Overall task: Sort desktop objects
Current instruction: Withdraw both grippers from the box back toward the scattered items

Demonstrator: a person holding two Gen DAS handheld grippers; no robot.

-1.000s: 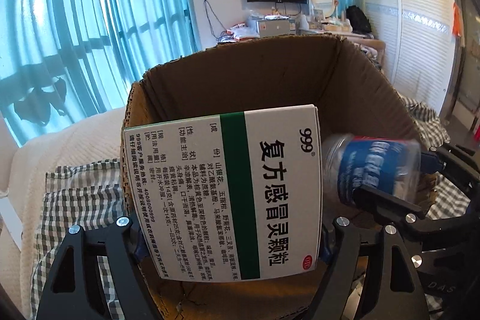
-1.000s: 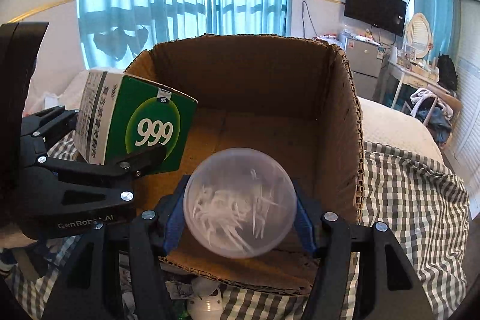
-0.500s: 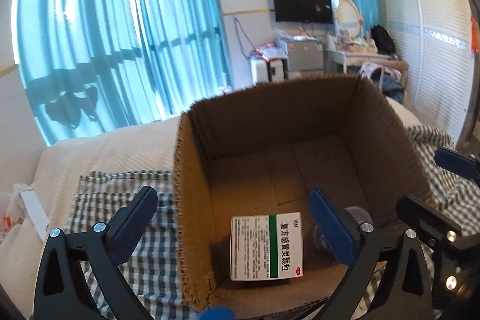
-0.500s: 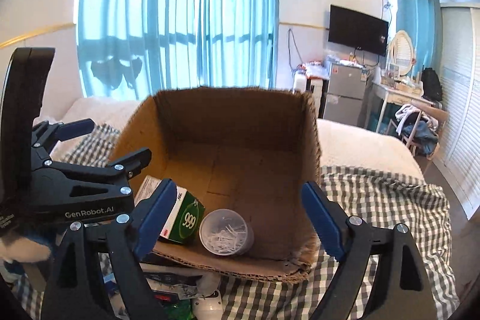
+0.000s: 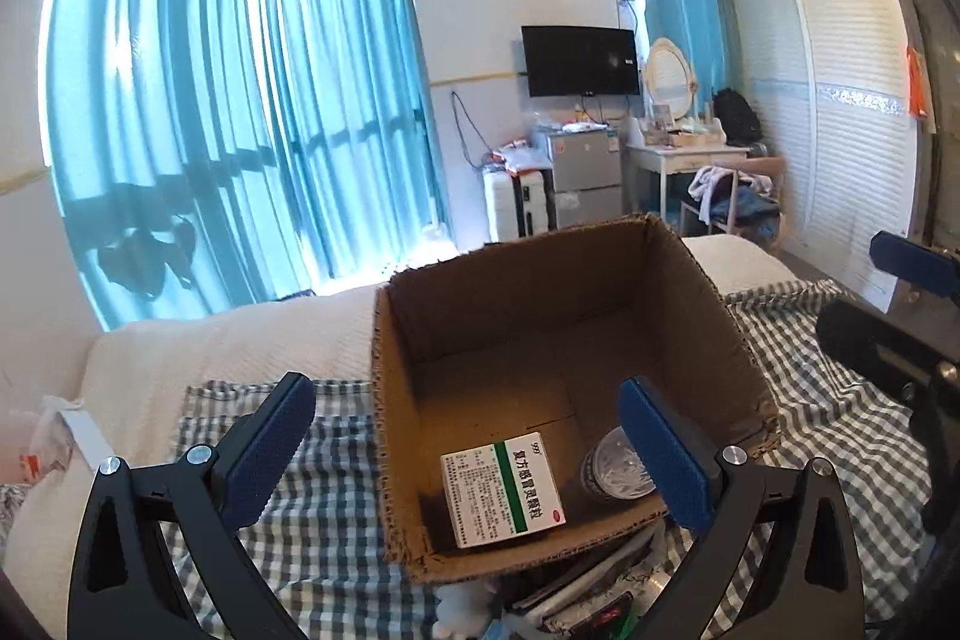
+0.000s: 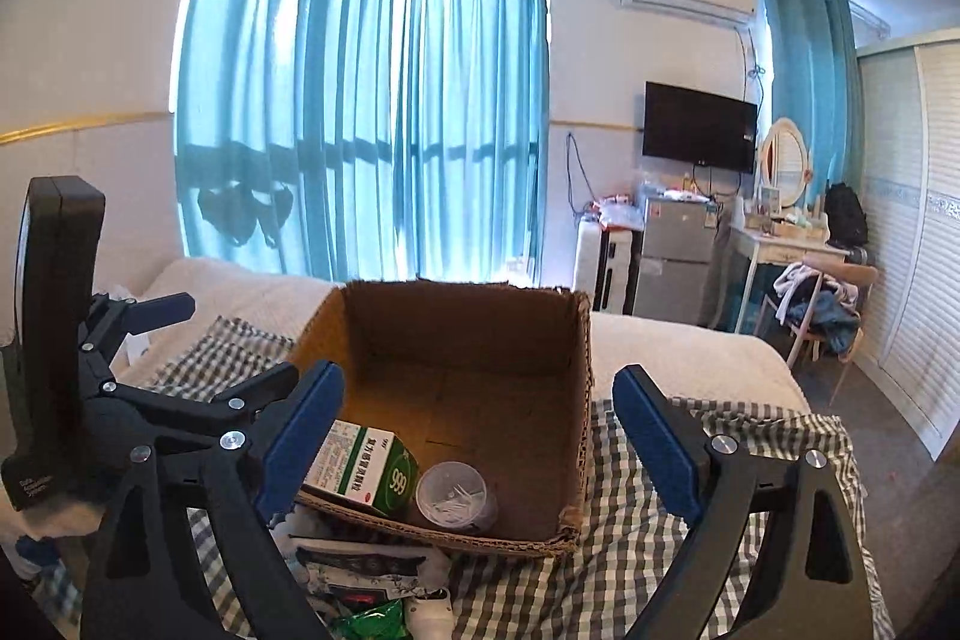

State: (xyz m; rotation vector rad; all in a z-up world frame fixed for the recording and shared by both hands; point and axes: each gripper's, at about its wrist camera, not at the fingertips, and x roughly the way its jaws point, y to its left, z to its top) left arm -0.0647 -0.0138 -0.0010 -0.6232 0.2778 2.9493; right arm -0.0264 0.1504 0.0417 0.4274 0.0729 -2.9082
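An open cardboard box (image 5: 690,292) stands on a checked cloth. A white-and-green medicine box (image 5: 504,490) lies flat on its floor near the front wall. A clear plastic jar (image 5: 612,472) of small white bits lies beside it on the right. My left gripper (image 5: 462,400) hangs open above and in front of the carton with nothing between its blue pads. In the right wrist view the cardboard box (image 6: 468,328), medicine box (image 6: 366,466) and jar (image 6: 459,496) show again. My right gripper (image 6: 480,382) is empty and its jaws are opening.
The checked cloth (image 6: 630,550) covers a bed with a white blanket (image 5: 240,340). Papers, a green packet (image 6: 366,619) and a small white item (image 6: 429,610) are piled just in front of the carton. The left gripper (image 6: 216,346) is close on the right gripper's left.
The left gripper let go of the medicine box and the right let go of the jar; both now lie in the carton. Both grippers opened wide and drew back and upward.
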